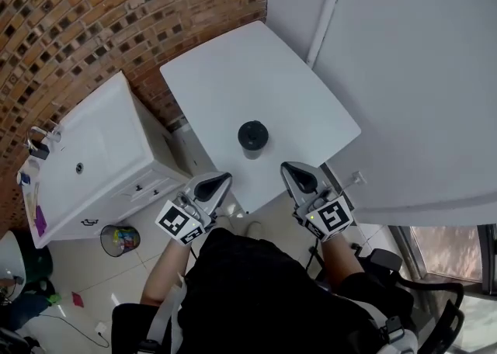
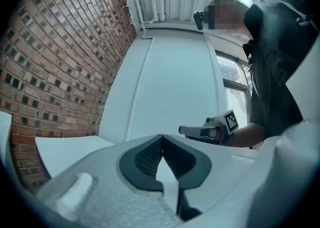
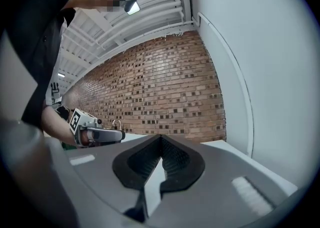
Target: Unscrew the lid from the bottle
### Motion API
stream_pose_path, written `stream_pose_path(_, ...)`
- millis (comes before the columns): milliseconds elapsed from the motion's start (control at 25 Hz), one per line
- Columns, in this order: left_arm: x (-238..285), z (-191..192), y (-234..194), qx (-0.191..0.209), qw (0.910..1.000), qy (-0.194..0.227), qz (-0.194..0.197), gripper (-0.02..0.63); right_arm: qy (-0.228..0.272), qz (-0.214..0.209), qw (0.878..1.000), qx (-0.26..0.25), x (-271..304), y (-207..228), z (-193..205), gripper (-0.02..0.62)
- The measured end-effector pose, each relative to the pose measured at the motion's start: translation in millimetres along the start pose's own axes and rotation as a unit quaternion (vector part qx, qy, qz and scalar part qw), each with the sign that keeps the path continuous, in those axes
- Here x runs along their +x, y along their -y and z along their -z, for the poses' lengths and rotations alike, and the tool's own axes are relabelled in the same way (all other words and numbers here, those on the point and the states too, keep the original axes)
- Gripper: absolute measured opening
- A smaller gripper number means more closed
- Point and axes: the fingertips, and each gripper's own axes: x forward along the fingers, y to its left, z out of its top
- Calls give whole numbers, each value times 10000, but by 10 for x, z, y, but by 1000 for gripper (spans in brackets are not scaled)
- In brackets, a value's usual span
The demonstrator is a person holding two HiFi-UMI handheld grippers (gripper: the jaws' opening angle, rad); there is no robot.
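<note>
Overhead, the bottle (image 1: 252, 143), black lid (image 1: 252, 133) on, stands on the white table (image 1: 233, 73), at twelve o'clock from the two grippers. The left gripper (image 1: 220, 183) and right gripper (image 1: 295, 174) hover by the table's near edge, apart from the bottle.

Left gripper view: jaws pressed together, nothing between them, the other gripper at three o'clock.

Right gripper view: jaws likewise closed and empty, a brick wall (image 3: 165, 87) ahead.
</note>
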Motion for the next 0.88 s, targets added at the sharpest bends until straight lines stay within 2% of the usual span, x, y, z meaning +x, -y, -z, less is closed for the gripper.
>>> stream_pose_path(120,24,14,-76,-46,10000,-2,-43,2,26,59,10000,29,28,50,12,5)
stream_pose_path(360,56,46,-128,-53,9997,-83,241,3,71,309,9995,-33,-5,94,-24,5)
stream_pose_path(560,127,-150,-150,48,9990,80,446,3,119,505,9986,-85,-32,177,-147,5)
stream_pose_path(720,139,-107,-159,-29,9978,-66,663,2,126,650,9978,-11,-19,136,-104,5)
stream_pose_path(880,122,-97,-160,-54,9980,35,630,3,60,754,9971,84,-39,140,-44,5)
